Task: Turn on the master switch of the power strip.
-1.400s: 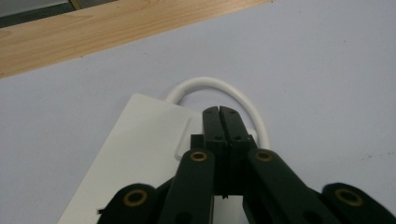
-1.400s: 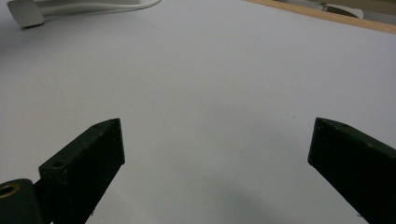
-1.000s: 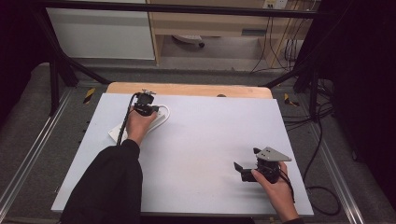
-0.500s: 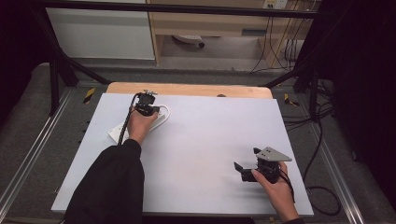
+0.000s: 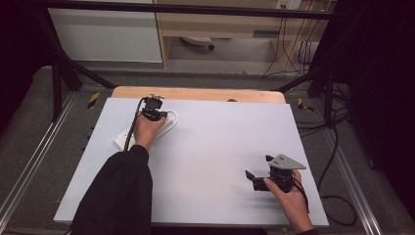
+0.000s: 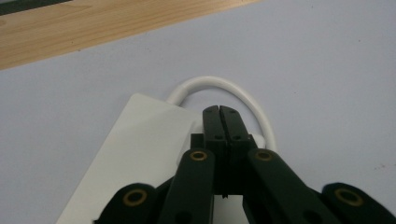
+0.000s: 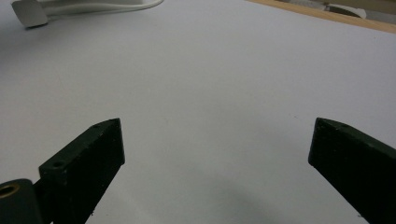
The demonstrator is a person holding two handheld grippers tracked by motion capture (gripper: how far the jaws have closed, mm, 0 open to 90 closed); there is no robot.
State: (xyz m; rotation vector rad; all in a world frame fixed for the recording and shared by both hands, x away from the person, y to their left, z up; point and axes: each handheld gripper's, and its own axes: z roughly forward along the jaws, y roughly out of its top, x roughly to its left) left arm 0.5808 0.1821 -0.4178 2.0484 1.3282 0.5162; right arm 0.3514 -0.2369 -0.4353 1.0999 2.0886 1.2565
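Note:
A flat white power block (image 5: 121, 139) lies at the far left of the pale sheet (image 5: 215, 142), with a white cable (image 5: 172, 117) looping out of its far end. My left gripper (image 5: 153, 108) hovers over that end, pointing away from me. In the left gripper view the black jaws are pressed together with nothing between them, the left gripper (image 6: 219, 111) over the block (image 6: 140, 144) just inside the cable loop (image 6: 219, 83). My right gripper (image 5: 250, 178) rests low at the near right, pointing left. The right gripper (image 7: 217, 140) is open over bare sheet.
The sheet covers a wooden tabletop whose bare strip (image 5: 195, 94) shows along the far edge. A white plug end (image 7: 29, 12) and cable lie far off in the right gripper view. Black frame legs and cables stand on the floor beyond the table.

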